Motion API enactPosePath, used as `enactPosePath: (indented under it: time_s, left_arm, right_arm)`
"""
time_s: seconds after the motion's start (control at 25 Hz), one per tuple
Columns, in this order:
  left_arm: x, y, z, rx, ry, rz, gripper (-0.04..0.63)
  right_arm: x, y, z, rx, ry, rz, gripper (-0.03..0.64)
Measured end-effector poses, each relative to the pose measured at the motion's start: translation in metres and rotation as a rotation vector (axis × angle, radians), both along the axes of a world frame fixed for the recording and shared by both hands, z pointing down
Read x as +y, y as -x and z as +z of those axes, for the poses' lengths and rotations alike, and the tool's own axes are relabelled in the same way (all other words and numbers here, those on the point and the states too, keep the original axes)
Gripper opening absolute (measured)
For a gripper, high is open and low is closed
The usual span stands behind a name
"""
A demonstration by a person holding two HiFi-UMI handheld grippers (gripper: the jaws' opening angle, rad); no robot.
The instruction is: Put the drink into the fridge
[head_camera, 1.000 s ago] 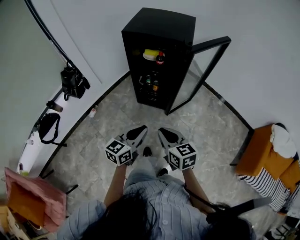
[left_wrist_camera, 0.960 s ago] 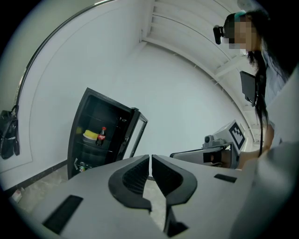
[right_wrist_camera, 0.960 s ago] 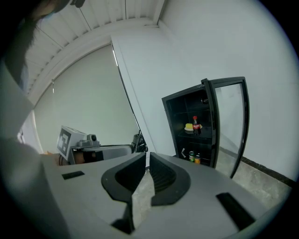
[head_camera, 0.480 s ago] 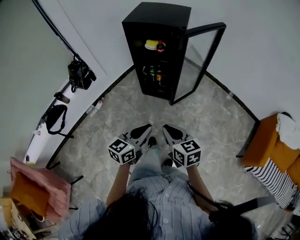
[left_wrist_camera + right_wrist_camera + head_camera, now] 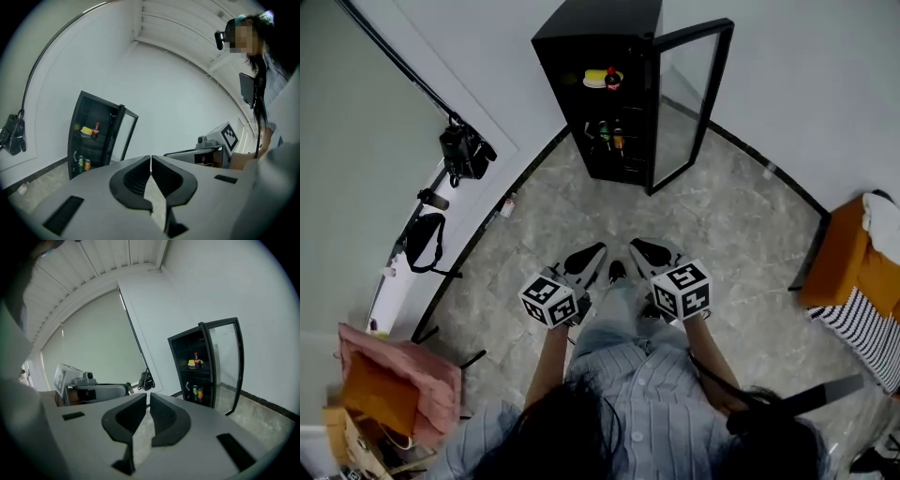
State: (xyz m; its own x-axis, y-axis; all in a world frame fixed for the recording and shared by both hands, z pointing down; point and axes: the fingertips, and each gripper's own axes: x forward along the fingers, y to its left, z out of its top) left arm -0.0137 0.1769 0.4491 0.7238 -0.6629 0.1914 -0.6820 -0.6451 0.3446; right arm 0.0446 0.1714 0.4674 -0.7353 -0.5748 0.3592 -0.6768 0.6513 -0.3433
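A black fridge (image 5: pixel 581 56) stands against the far wall with its glass door (image 5: pixel 689 103) swung open. On its upper shelf are a red-capped dark drink bottle (image 5: pixel 611 79) and a yellow item; cans (image 5: pixel 610 138) sit lower down. My left gripper (image 5: pixel 598 249) and right gripper (image 5: pixel 636 246) hang side by side over the floor, well short of the fridge. The left gripper (image 5: pixel 150 157) is shut with its tips touching, and the right gripper (image 5: pixel 148 395) is shut to a thin slit. Neither holds anything. The bottle (image 5: pixel 197 360) and cans (image 5: pixel 197 393) also show in the right gripper view.
A black camera bag (image 5: pixel 464 155) and a second black bag (image 5: pixel 422 244) hang along the left wall. A small bottle (image 5: pixel 508 204) lies at the skirting. A pink bag (image 5: pixel 394 375) sits at the lower left. An orange seat (image 5: pixel 834 267) with striped cloth stands at the right.
The fridge has slid up and slightly left in the head view, and the room's left side shows more. Both grippers have stayed together and shut, a little lower in the frame.
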Motion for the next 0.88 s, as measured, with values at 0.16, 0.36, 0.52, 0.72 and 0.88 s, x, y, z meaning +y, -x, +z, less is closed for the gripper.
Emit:
enactPosePath:
  time_s: [0.16, 0.36, 0.52, 0.72, 0.88]
  left_arm:
    - [0.010, -0.001, 0.000, -0.003, -0.005, -0.008, 0.018]
    - [0.018, 0.000, -0.001, -0.001, -0.010, -0.020, 0.018]
    - [0.022, 0.000, 0.000, -0.016, -0.008, -0.018, 0.018]
    - [0.025, -0.004, 0.000, -0.034, -0.009, -0.014, 0.018]
    - [0.026, -0.007, -0.004, -0.047, -0.017, -0.012, 0.018]
  right_arm:
    - [0.009, -0.001, 0.003, 0.002, -0.005, -0.017, 0.035]
    - [0.017, 0.001, 0.000, -0.003, -0.010, -0.035, 0.035]
    - [0.018, 0.002, 0.001, -0.006, -0.013, -0.039, 0.035]
    - [0.019, 0.000, -0.003, -0.008, -0.022, -0.041, 0.035]
    - [0.016, -0.004, -0.006, -0.017, -0.023, -0.035, 0.035]
